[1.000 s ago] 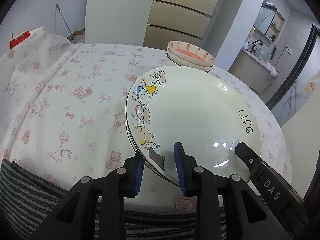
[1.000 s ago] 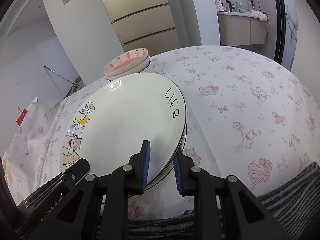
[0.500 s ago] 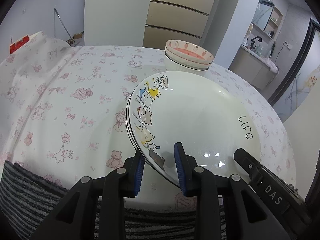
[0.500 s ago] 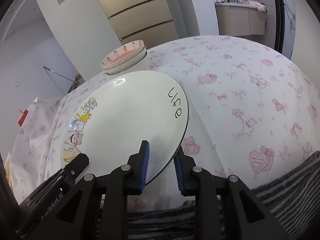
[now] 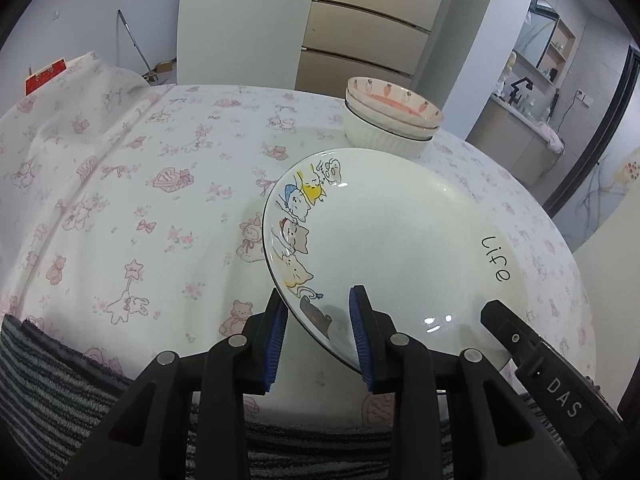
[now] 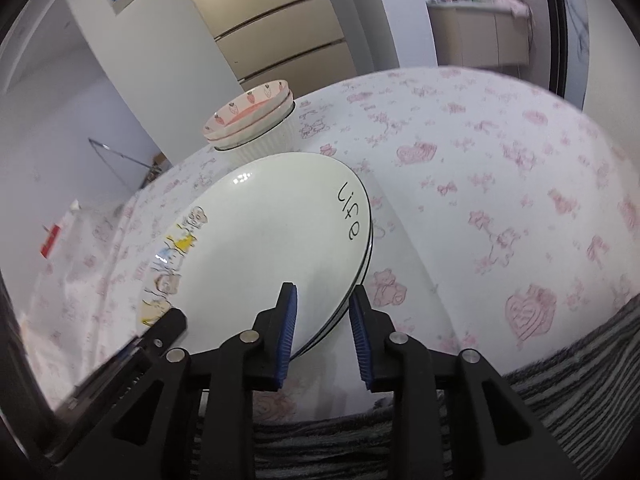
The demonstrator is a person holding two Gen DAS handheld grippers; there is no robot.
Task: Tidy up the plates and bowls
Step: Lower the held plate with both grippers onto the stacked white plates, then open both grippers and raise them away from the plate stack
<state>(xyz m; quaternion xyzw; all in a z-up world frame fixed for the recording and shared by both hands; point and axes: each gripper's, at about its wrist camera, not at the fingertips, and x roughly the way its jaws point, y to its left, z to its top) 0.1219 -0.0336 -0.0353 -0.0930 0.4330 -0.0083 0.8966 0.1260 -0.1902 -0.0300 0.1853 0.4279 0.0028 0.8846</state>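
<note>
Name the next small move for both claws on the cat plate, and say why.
Probably open both claws and back off: the cat plate seems to sit on the plates beneath, with left claw and right claw straddling its rim.

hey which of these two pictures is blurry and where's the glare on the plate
Right wrist view: smeared, worst along the left edge and on the tablecloth; a small glare spot on the plate at its far rim. Left wrist view: sharp, with glare near the plate's near edge.

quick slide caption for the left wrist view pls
Left tool and right tool straddle opposite edges of the cat-print "life" plate; stacked bowls behind.
</note>
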